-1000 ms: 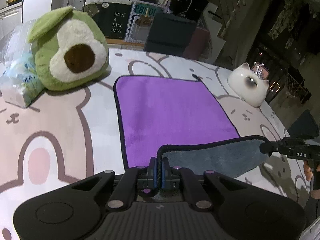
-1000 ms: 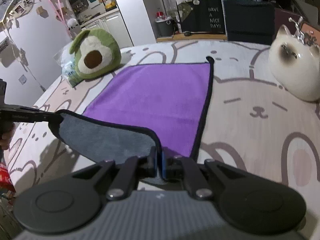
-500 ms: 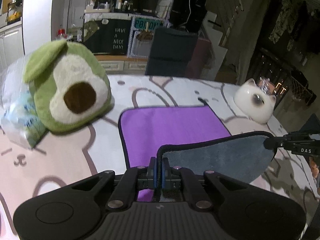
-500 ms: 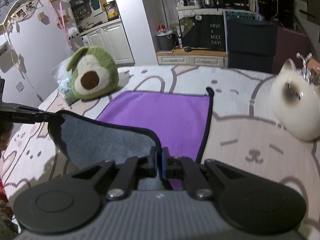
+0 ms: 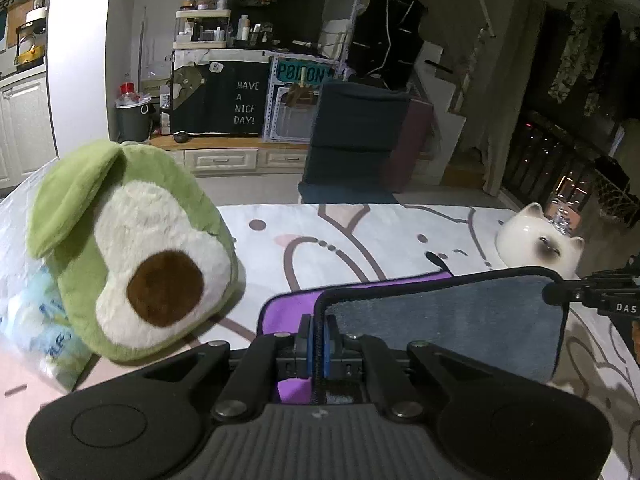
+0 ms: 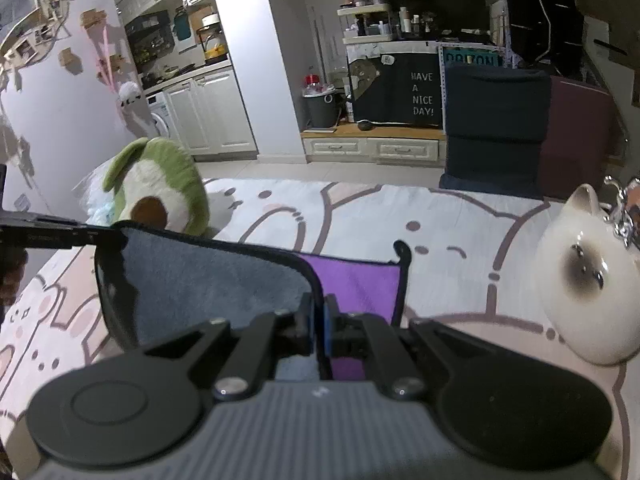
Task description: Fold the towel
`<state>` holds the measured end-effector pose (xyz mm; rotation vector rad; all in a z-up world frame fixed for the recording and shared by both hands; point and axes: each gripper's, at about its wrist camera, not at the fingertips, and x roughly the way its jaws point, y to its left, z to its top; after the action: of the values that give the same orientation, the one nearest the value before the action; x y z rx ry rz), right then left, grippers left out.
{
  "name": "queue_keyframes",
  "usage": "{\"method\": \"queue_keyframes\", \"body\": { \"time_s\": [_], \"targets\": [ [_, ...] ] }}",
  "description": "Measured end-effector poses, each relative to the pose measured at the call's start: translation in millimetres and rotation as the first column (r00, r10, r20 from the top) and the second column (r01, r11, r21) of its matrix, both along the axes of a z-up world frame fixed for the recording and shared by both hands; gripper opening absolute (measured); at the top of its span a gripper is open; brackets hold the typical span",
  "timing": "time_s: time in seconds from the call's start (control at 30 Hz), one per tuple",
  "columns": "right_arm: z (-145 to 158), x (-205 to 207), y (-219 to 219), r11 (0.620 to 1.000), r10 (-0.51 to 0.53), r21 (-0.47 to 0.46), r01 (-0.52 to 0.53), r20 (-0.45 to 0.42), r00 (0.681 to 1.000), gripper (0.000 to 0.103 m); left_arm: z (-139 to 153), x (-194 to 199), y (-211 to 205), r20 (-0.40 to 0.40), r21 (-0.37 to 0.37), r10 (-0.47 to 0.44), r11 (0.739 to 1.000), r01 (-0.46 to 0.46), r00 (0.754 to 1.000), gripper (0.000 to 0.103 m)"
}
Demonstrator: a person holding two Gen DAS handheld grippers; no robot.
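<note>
A black panel (image 5: 244,102) at the back of the room reads "HAVE A NICE DAY!" in pale letters, and beside it a teal sign (image 5: 301,75) shows what looks like "POIION", partly hidden. The letters "DAS" are printed on the right gripper (image 5: 554,293) where it enters the left wrist view.

The left gripper (image 5: 319,338) is clamped on one corner of the towel (image 5: 444,312), and the right gripper (image 6: 319,330) pinches the other near corner. The lifted edge stretches between them with its grey underside facing the cameras, above the purple part that lies flat on the table.

The table wears a white cloth (image 5: 360,236) printed with pink and brown cartoon bears. An avocado plush (image 5: 132,248) sits to the left against a plastic-wrapped pack (image 5: 28,320); a white ceramic cat (image 6: 584,280) stands to the right. Behind are white cabinets (image 6: 208,116), cluttered shelves (image 5: 224,32) and a dark chair (image 5: 356,132).
</note>
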<state>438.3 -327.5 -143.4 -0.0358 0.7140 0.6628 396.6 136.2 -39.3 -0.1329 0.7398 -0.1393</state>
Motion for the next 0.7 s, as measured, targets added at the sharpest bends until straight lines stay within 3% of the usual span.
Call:
{"method": "queue_keyframes", "body": {
  "time_s": [0.7],
  "targets": [
    [-34.3, 86.5, 28.3, 0.999, -0.045, -0.023, 0.044, -0.029, 0.999, 0.006, -33.1, 83.7, 6.5, -0.050, 0.078, -0.008, 0.997, 0.012, 0.999, 0.005]
  ]
}}
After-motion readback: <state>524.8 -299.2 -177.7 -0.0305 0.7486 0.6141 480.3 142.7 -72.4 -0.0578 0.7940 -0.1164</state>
